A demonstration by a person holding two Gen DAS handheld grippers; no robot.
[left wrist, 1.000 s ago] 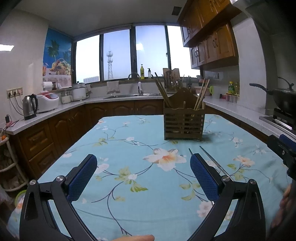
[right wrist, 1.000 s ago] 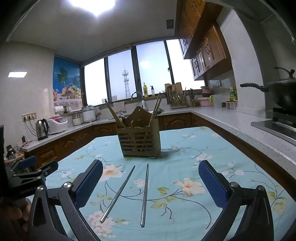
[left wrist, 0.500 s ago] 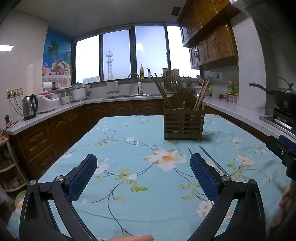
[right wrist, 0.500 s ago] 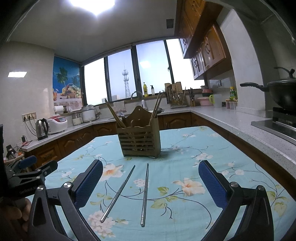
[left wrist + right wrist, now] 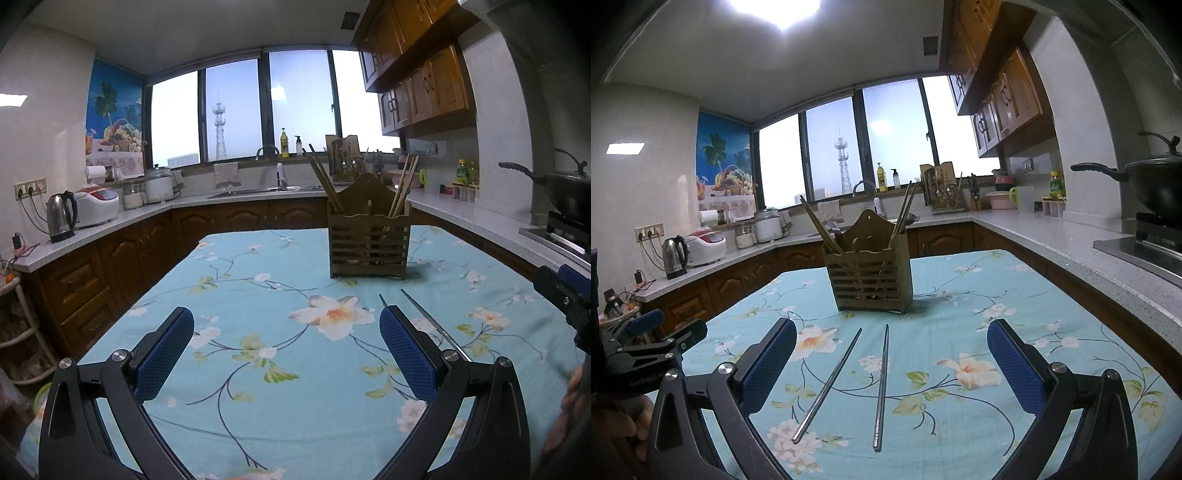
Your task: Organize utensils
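Note:
Two metal chopsticks lie side by side on the floral tablecloth in the right wrist view, the left one (image 5: 829, 384) angled, the right one (image 5: 881, 387) nearly straight. They lie between the fingers of my right gripper (image 5: 892, 345), which is open and empty above them. Behind them stands a wooden slatted utensil holder (image 5: 870, 280) with wooden chopsticks in it. My left gripper (image 5: 286, 332) is open and empty over the cloth. The holder (image 5: 369, 243) stands ahead of it, and one metal chopstick (image 5: 434, 325) shows to its right.
The table (image 5: 258, 258) has a light blue floral cloth. Counters run around it, with a kettle (image 5: 61, 218) and rice cooker (image 5: 98, 206) on the left, a sink (image 5: 266, 190) at the back and a wok (image 5: 1156, 186) on a stove at the right.

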